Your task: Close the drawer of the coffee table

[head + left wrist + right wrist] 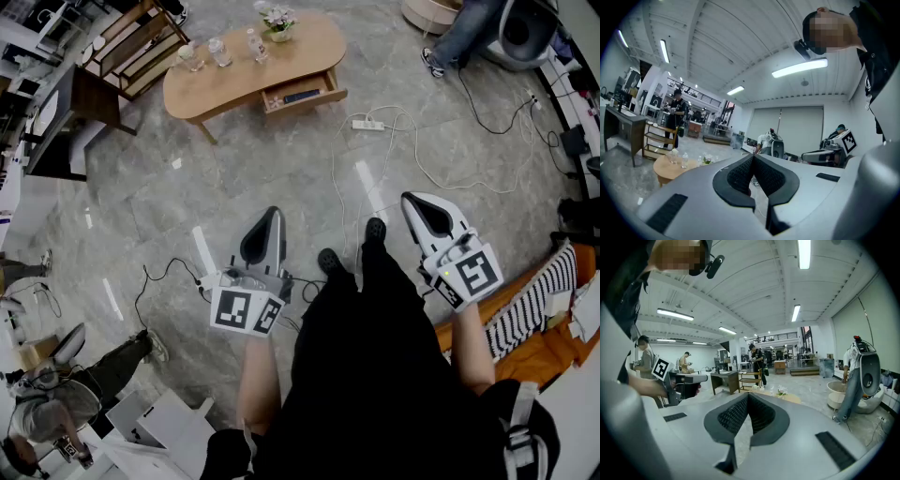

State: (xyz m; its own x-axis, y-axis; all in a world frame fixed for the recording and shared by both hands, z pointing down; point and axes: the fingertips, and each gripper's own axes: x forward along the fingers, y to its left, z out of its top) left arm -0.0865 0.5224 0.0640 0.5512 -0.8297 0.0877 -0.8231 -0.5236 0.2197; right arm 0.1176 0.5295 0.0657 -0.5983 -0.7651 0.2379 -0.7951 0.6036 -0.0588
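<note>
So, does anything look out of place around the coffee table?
Yes: the table's drawer stands pulled out, with a dark flat thing inside. A power strip lies loose on the floor beside it.

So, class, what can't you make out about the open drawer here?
Head view: the dark item in the drawer is too small to identify.
Left gripper view: the left tool hides the drawer; only the coffee table top shows.
Right gripper view: right tool hides it too.
</note>
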